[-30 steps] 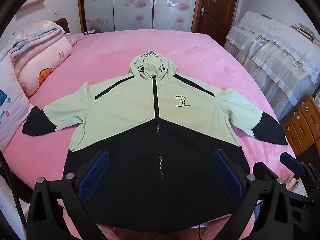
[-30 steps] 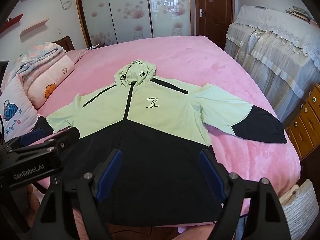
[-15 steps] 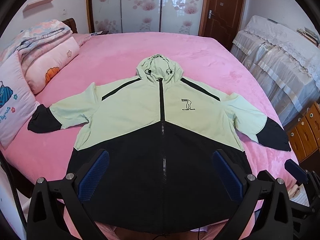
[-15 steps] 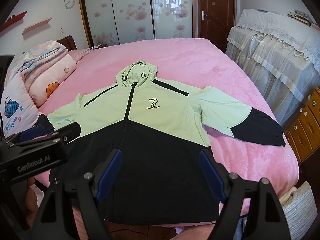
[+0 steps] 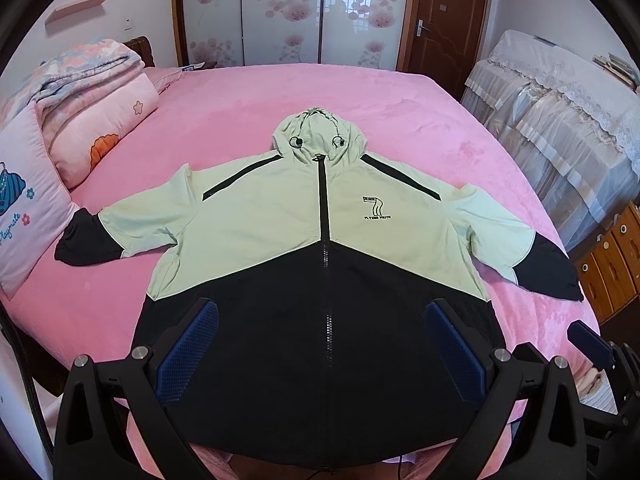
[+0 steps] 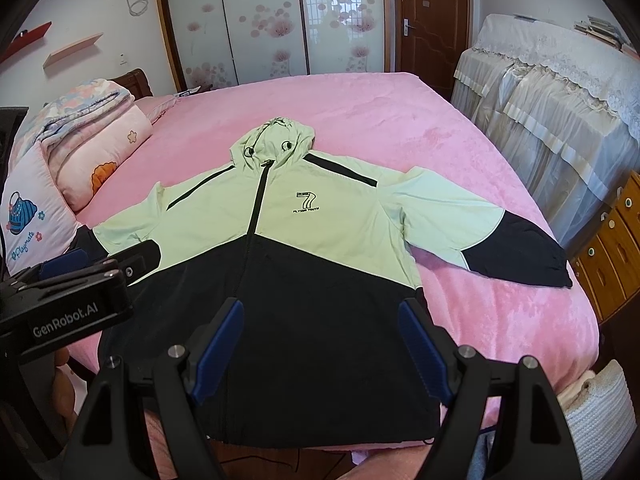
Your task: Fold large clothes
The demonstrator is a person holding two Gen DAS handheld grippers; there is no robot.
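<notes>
Hovering, I log both grippers, left gripper (image 5: 322, 354) and right gripper (image 6: 320, 350), fingers wide, empty. Views have drifted slightly; jacket (image 5: 320, 264) remains flat on bed (image 5: 224, 112), unfolded.

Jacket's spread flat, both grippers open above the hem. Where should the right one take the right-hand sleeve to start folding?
Grip the black cuff of the hooded jacket, coming from the bed's outer side. It lies flat, stretched away from the body, its free edge exposed for the right gripper.
</notes>
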